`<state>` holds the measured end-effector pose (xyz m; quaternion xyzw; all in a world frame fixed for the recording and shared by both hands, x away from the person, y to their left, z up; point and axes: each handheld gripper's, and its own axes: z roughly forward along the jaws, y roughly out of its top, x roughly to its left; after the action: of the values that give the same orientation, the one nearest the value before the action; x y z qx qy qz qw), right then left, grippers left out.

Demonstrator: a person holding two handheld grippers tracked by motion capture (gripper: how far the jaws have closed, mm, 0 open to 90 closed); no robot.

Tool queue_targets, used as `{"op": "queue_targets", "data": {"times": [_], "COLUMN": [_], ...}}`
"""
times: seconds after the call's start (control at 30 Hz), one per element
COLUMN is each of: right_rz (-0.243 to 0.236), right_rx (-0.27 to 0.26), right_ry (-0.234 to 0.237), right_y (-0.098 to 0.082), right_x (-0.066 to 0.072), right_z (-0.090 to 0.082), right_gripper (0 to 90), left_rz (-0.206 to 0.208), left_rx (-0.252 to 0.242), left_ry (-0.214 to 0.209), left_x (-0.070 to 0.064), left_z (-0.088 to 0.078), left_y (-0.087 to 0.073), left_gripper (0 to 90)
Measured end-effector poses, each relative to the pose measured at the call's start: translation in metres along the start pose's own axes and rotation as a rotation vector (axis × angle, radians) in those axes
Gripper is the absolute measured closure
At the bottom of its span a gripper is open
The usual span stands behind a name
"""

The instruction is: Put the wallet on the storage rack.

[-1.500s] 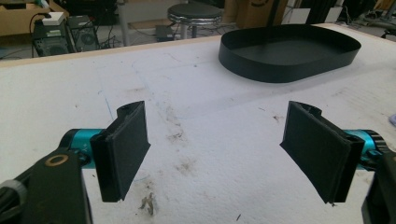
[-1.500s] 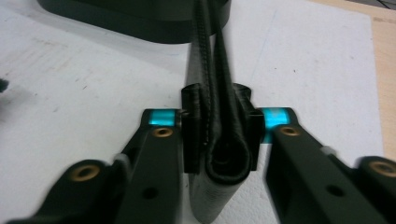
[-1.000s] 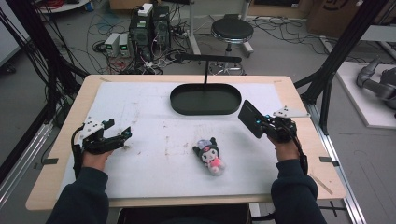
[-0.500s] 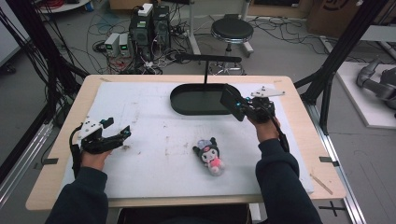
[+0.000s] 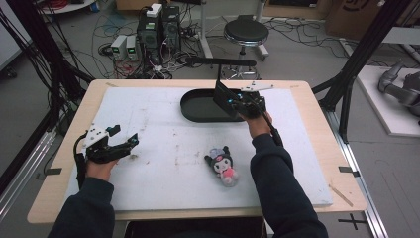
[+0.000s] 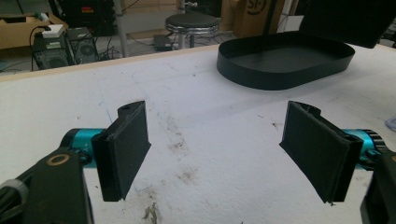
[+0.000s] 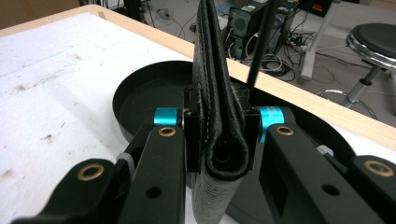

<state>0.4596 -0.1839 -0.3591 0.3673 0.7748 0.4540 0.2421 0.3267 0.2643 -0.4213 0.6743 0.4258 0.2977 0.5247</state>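
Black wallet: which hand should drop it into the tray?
Right. The right gripper is shut on the folded black wallet directly over the black oval tray. The left gripper is open near the table's left edge, with nothing between its jaws.

One black wallet (image 7: 219,116), one oval tray (image 5: 195,110), one plush toy (image 5: 223,165), two grippers.
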Motion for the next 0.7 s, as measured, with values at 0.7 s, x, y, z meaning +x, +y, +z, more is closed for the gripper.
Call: {"op": "queue_targets", "data": {"times": [0.7], "right_rz": [0.29], "right_rx": [-0.001], "right_ry": [-0.053], "right_y": [-0.014], "right_x": [-0.027], "right_z": [0.053], "right_gripper": [78.1], "left_rz": [0.001], "left_rx": [0.004], "left_ry": [0.008], "left_x": [0.001], "left_z": [-0.003], "left_y": [-0.002], "left_gripper": [23.0]}}
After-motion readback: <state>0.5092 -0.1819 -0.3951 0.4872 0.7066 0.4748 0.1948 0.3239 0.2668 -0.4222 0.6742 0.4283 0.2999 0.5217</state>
